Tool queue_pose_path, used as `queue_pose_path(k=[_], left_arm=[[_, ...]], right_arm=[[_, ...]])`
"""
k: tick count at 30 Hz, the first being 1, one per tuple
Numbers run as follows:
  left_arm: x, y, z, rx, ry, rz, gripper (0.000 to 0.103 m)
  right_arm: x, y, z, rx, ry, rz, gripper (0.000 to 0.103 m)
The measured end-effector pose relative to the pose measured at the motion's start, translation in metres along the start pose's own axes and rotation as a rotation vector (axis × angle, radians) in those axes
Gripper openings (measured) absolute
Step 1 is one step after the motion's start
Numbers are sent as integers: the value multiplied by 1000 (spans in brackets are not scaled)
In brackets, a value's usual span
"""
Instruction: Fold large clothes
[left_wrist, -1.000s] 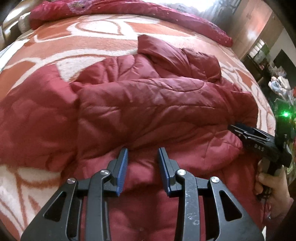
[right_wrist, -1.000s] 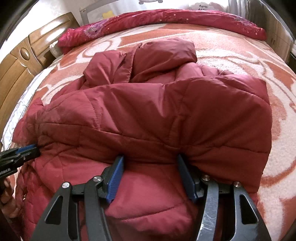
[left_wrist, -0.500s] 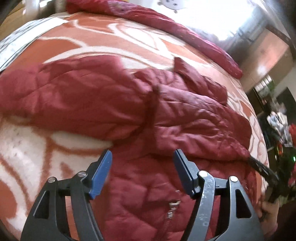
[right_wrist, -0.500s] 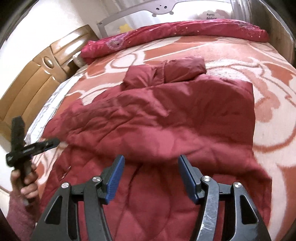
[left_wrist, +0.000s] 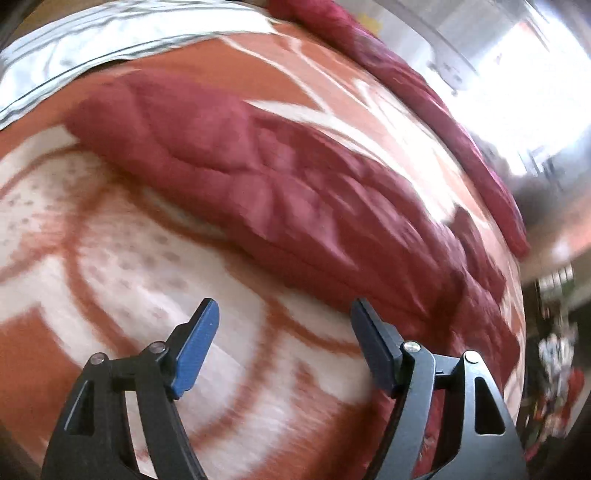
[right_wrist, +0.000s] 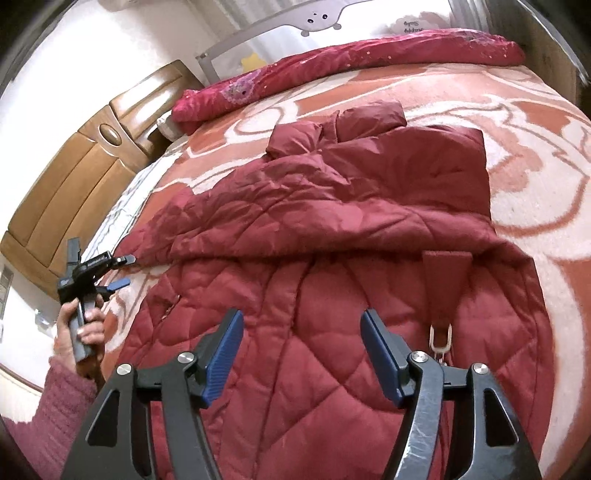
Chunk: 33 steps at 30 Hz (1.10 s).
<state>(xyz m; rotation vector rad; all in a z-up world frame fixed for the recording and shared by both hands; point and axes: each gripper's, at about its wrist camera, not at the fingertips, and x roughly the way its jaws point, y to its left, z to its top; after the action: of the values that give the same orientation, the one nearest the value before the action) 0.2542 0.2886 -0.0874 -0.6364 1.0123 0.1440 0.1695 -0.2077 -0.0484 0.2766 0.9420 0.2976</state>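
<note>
Change since earlier: a second ago both grippers had blue pads pressed into a raised fold of the red quilted coat (right_wrist: 332, 266); that fold now lies flat across the coat, and both grippers are off the fabric.
Left gripper (left_wrist: 284, 332): jaws wide apart and just been opening, nothing between them; it hangs over bare bed cover, with the coat's sleeve (left_wrist: 221, 155) beyond its tips. This view is blurred. In the right wrist view it sits at the coat's left edge (right_wrist: 123, 271), held by a hand (right_wrist: 79, 332) in a dark red knit sleeve.
Right gripper (right_wrist: 301, 354): jaws apart and just been opening further, holding nothing; the coat's lower part lies beneath them.
Writing: pale letters on the left gripper's body, too small to read; print on the white bed rail (right_wrist: 321, 18) beyond the bed, not legible.
Coat position: spread on the bed cover (right_wrist: 535, 140), orange-red with white swirls.
Coat axis: long axis runs away from the right gripper, hood (right_wrist: 369, 118) at the far end toward the rolled red blanket (right_wrist: 351, 62); the sleeve reaches out leftward.
Coat detail: a strap with a pale buckle (right_wrist: 441, 332) near the right side.
</note>
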Motion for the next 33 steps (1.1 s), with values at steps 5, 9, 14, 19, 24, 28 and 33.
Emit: queue_pose_path(k=[5, 9, 14, 19, 24, 28, 33], left_arm=[[13, 38, 26, -129, -30, 18, 74], [28, 62, 45, -225, -50, -12, 74], [45, 75, 63, -304, -88, -30, 74], [51, 69, 75, -288, -113, 40, 72], [50, 57, 86, -205, -118, 97, 17], [25, 38, 79, -126, -174, 99, 9], [-15, -3, 65, -15, -258, 31, 7]], right_arm=[[-3, 2, -3, -1, -2, 7, 67], [-3, 3, -3, 0, -2, 13, 67], [1, 3, -5, 3, 16, 26, 67], [4, 3, -7, 5, 23, 27, 67], [4, 0, -6, 11, 24, 28, 67], [6, -5, -5, 13, 25, 24, 67], [9, -13, -3, 33, 26, 22, 67]])
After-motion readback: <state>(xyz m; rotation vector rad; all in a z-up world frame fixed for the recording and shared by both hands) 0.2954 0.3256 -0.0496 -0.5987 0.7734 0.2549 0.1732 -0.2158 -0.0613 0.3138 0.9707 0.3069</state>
